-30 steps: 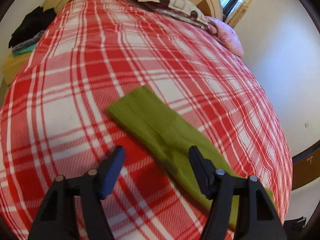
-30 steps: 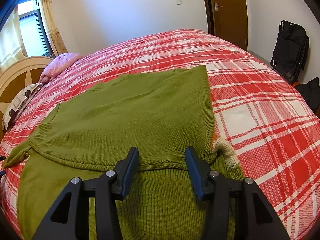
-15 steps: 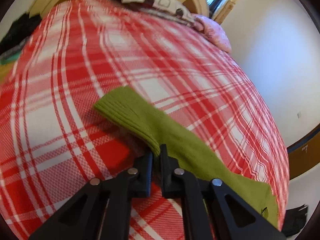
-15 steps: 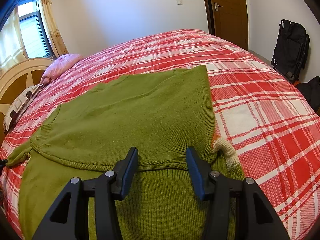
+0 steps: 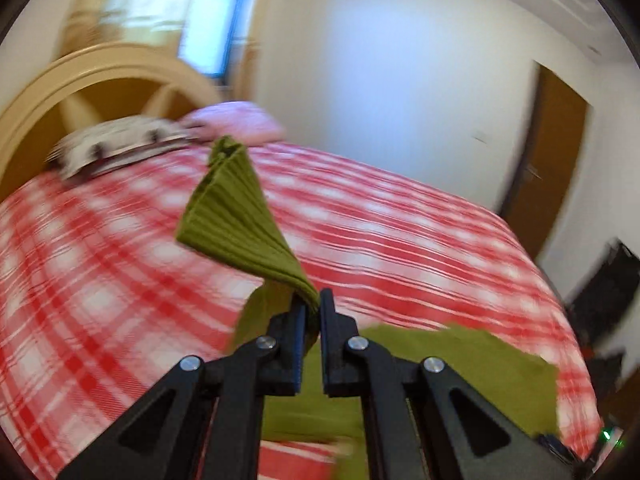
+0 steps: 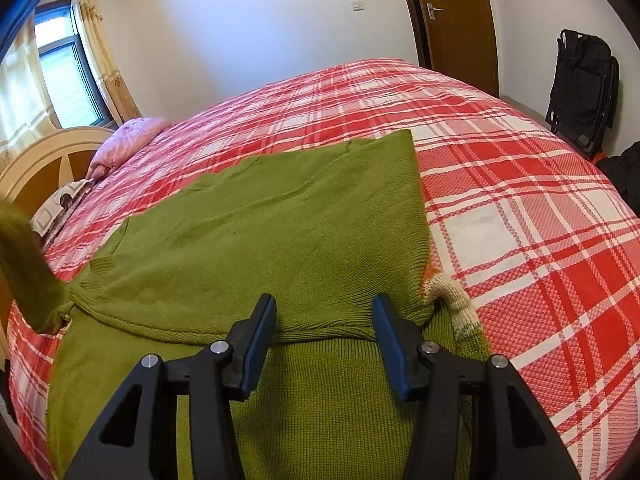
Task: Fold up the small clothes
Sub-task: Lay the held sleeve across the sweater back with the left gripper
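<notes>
Mid-fold, the sleeve (image 5: 236, 216) was up and could still slip or land crooked.
Clamped tight on the ribbed cuff, the left gripper (image 5: 314, 312) held the sleeve above the plaid bed (image 5: 100, 280); such a thin bite could let go. The right gripper (image 6: 324, 320), jaws apart and gripping nothing, hovered over the green sweater (image 6: 260, 232), spread partly folded on the bed, so a tug could drag its body out of line.

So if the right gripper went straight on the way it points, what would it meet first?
Probably the green sweater: the open right gripper points down at its folded edge, with nothing in between. How near it already is, I cannot tell.
</notes>
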Demonstrator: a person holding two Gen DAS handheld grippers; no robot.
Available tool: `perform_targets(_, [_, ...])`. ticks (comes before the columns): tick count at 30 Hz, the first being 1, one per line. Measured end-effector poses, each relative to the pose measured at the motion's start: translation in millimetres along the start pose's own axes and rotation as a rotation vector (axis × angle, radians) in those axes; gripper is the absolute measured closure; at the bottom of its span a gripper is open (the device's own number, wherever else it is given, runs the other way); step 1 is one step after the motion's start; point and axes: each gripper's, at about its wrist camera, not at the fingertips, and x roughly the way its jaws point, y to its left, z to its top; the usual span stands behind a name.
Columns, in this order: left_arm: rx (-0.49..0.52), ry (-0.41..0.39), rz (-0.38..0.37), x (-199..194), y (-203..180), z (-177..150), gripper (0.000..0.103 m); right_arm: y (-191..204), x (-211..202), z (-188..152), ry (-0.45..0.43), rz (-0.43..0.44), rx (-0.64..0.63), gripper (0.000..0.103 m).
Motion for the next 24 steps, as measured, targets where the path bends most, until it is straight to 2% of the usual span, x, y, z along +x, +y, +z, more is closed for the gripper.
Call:
perform_targets(3, [0.088,0.022,-0.059,10,-60,-19,0.097,-2,0,0,-0.003,0.010,0.009,0.051])
perform_targets(6, [0.169,0.075,-0.121,24,-117,-52,0.097,-2,0,0,-0.004,0.015,0.013,0.051])
perform_targets(8, [0.230,0.109,-0.124,34,-143,-75,0.097,-3,0,0,-0.005,0.019,0.015,0.051])
perform_targets(11, [0.282,0.183,-0.137,49,-170,-108,0.097,-4,0,0,-0.007,0.026,0.022,0.051])
perform_targets(15, [0.311,0.256,-0.136,60,-181,-134,0.096,-5,-1,0,-0.007,0.026,0.022,0.051])
perform_targets(18, [0.330,0.325,-0.137,62,-178,-147,0.085,-5,0,0,-0.005,0.021,0.018,0.051])
perform_targets(20, [0.306,0.380,-0.170,53,-164,-150,0.062,-4,0,1,-0.001,0.017,0.015,0.051])
perform_targets(21, [0.295,0.376,-0.169,47,-157,-152,0.040,-4,0,1,0.004,0.013,0.014,0.051])
perform_targets(22, [0.285,0.353,-0.162,37,-147,-152,0.029,-3,1,3,0.011,0.009,0.013,0.051])
perform_targets(24, [0.281,0.307,-0.132,22,-131,-154,0.028,-1,0,8,0.038,0.005,0.026,0.051])
